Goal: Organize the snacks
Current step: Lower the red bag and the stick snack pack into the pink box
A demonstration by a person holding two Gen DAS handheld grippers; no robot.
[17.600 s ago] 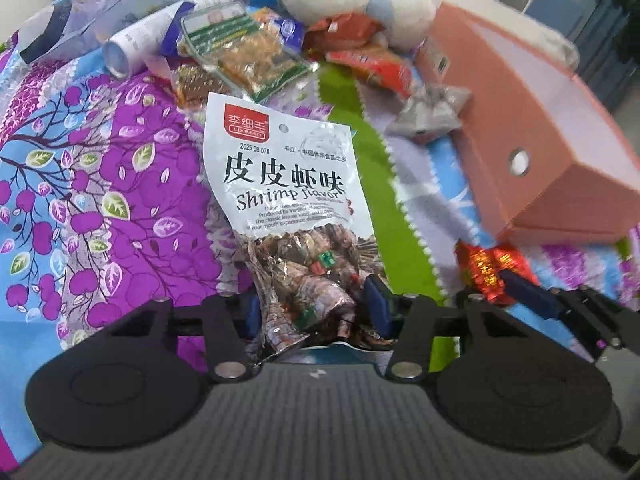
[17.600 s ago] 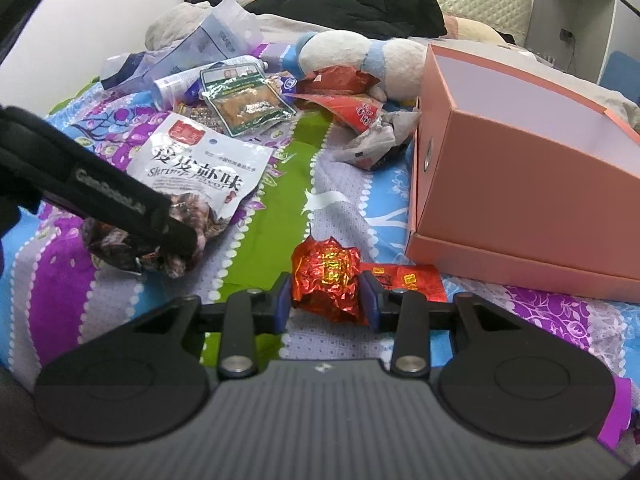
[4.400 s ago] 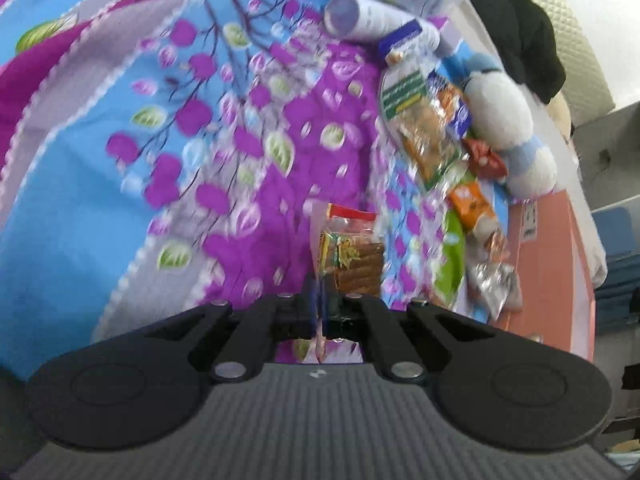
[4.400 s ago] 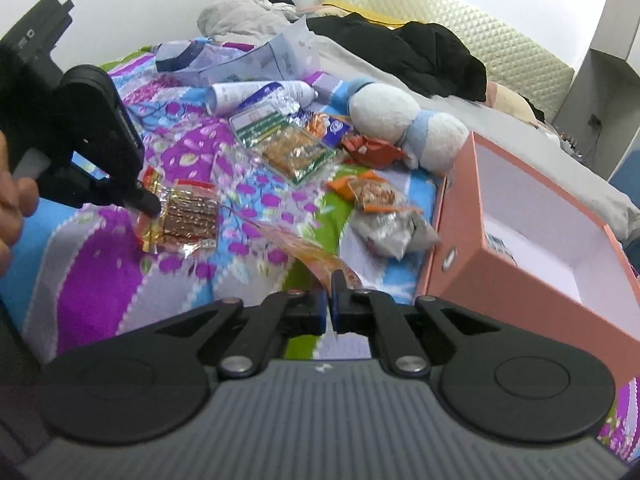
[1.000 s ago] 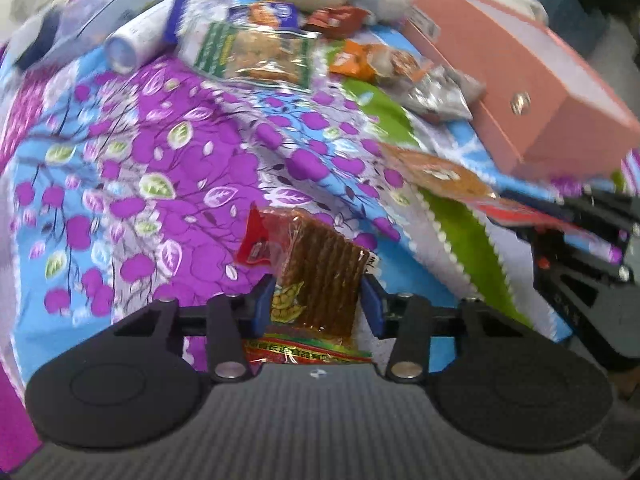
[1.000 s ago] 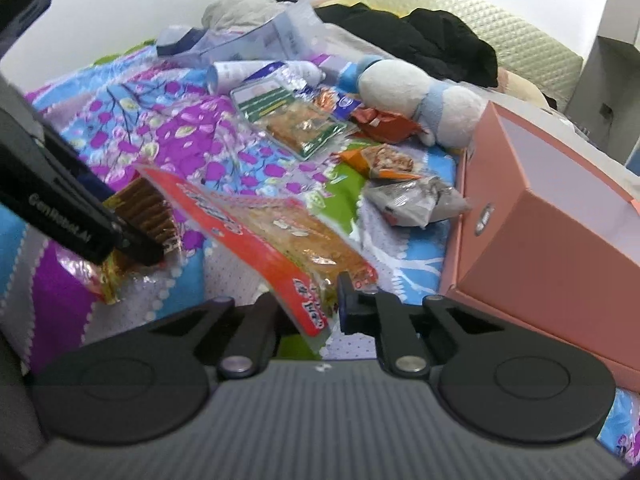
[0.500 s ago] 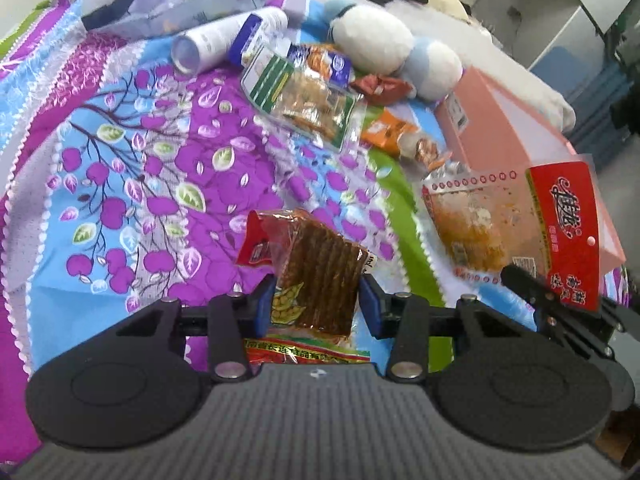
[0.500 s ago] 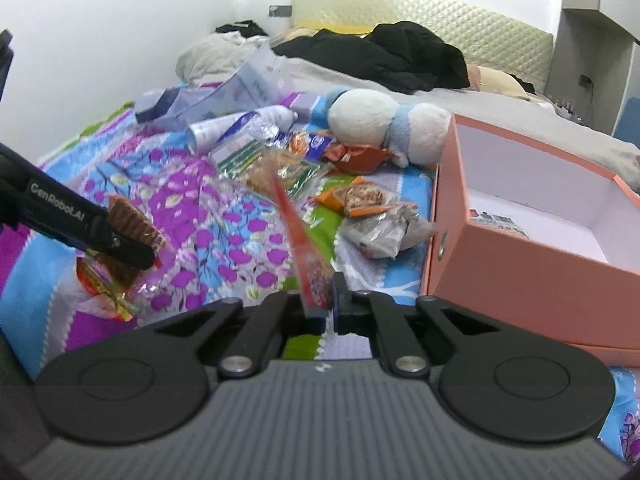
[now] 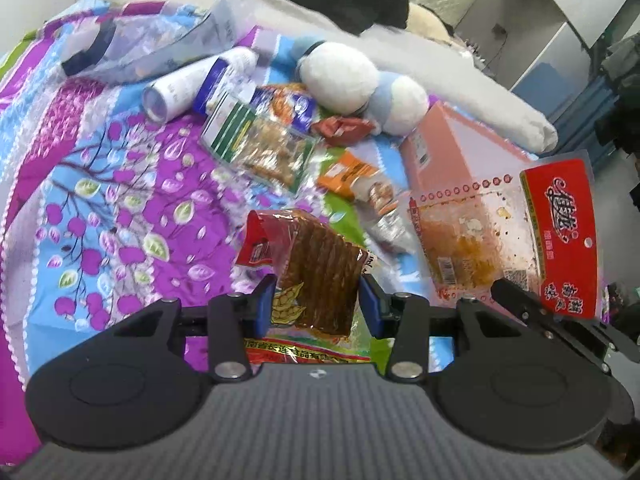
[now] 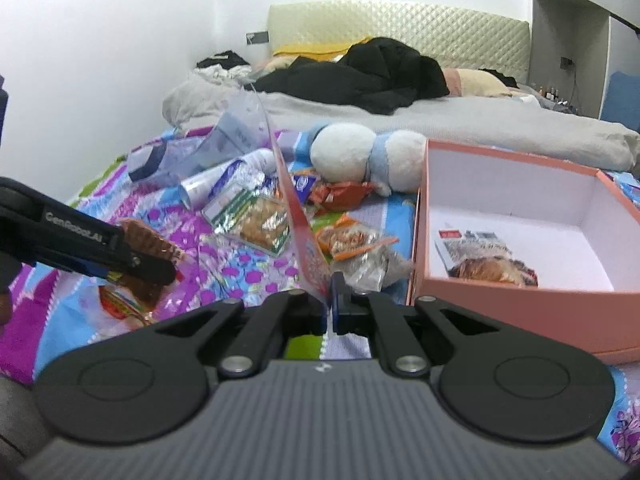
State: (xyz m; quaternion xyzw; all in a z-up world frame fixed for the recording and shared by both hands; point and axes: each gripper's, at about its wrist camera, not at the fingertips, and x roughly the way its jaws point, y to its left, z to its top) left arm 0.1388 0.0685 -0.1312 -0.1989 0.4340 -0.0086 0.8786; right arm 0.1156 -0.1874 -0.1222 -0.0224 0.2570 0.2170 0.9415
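Both snack packets are now lifted clear of the bedspread. The brown strip packet sits clamped in the left gripper, left of the pink box; the red-topped packet, pinched edge-on by the right gripper, hangs nearer the box, probably bound for it.

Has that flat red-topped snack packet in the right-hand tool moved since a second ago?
Yes. The red-topped packet has swung upright, now edge-on above the right fingers, left of the pink box.
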